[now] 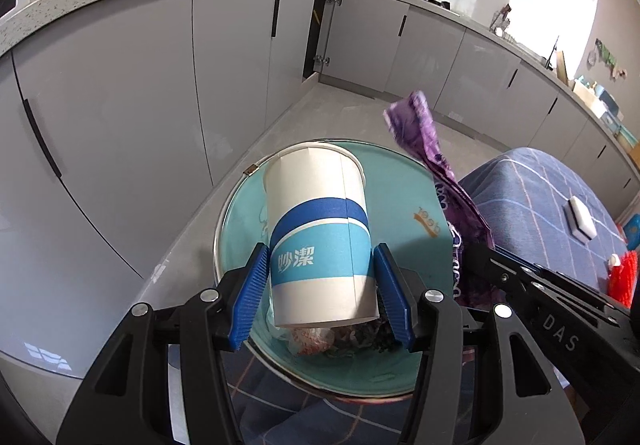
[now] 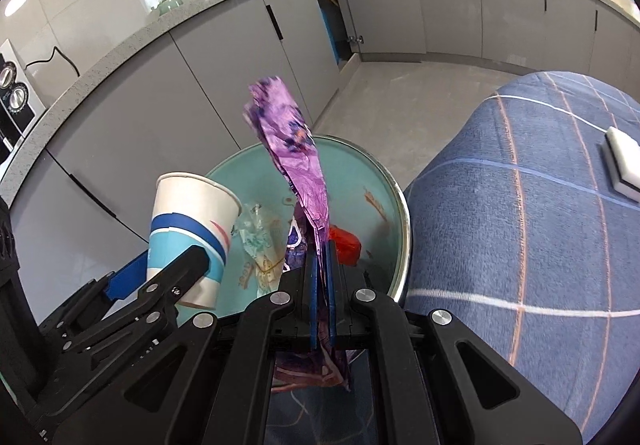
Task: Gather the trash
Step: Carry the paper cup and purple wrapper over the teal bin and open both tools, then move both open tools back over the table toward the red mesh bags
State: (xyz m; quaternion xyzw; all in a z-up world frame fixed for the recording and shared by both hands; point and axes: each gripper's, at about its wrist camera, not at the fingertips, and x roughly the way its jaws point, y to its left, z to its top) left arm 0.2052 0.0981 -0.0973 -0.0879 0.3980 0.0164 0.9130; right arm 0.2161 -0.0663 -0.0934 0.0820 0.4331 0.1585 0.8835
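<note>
Both pieces hang over the teal bin [image 2: 402, 213], not yet dropped: left gripper [image 1: 320, 285] clamps the paper cup [image 1: 320, 229], right gripper [image 2: 322, 269] pinches the purple wrapper [image 2: 296, 149], other trash already inside.

Bin [image 1: 240, 205] floor mostly hidden behind my paper cup [image 1: 320, 237]. Trash beneath cup indistinct. Purple wrapper [image 2: 296, 149] tip motion-blurred; lower end hidden behind my pads [image 2: 314, 305]. Red item [image 2: 346, 243] partly hidden, unidentifiable.
</note>
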